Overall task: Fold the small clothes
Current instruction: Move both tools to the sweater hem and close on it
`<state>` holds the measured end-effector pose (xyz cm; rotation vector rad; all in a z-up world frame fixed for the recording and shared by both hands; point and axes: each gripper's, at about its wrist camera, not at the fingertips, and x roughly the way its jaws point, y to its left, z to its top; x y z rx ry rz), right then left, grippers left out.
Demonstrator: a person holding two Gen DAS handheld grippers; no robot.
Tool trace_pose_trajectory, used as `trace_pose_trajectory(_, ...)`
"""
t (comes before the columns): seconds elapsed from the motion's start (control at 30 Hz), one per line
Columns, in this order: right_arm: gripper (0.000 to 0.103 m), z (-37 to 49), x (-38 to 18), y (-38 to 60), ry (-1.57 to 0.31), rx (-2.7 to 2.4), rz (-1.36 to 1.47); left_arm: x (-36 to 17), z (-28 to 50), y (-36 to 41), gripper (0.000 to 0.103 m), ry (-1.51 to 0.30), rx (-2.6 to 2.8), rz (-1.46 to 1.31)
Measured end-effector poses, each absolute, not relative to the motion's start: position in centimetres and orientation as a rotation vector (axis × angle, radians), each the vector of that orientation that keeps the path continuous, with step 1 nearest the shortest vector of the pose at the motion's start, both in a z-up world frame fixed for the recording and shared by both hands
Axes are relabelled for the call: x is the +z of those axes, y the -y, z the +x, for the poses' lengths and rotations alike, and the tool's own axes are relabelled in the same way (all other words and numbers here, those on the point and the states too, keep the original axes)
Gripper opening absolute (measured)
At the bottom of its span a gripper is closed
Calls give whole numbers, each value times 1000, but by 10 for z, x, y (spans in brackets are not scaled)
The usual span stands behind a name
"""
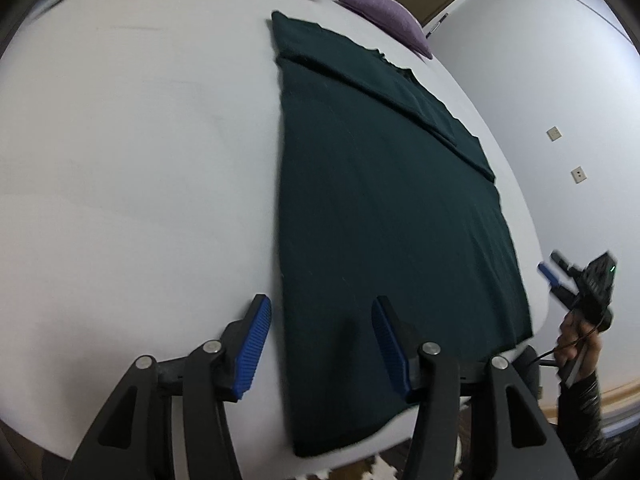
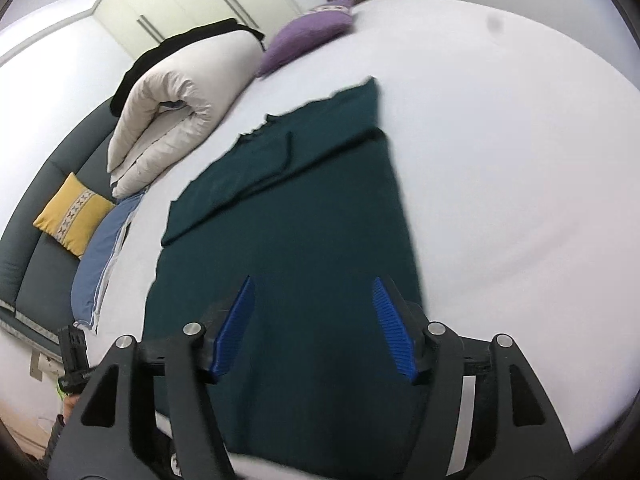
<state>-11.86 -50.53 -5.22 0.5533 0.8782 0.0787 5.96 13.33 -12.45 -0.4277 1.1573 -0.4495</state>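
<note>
A dark green garment (image 1: 380, 208) lies flat on the white bed (image 1: 140, 160), folded lengthwise into a long strip with a sleeve laid across its far end. My left gripper (image 1: 320, 312) hangs open above the garment's near left edge, nothing between its blue pads. The right gripper (image 1: 560, 276) shows at the far right of the left wrist view, off the bed's edge, held by a hand. In the right wrist view the right gripper (image 2: 314, 292) stands open over the garment (image 2: 304, 200), its near hem below, nothing gripped.
A purple cushion (image 2: 308, 32) and a rolled white duvet (image 2: 180, 100) lie at the bed's far end. A blue pillow (image 2: 104, 256) and a yellow cushion (image 2: 72, 216) sit by a dark sofa. A white wall (image 1: 540, 80) runs along the bed's right side.
</note>
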Motion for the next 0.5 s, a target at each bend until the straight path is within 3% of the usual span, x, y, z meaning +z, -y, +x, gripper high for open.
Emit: trace_pose_trajectory(0.5, 58, -209, -105, 536, -1087, 55, 673, -135, 37, -137, 54, -1200, -511, -549)
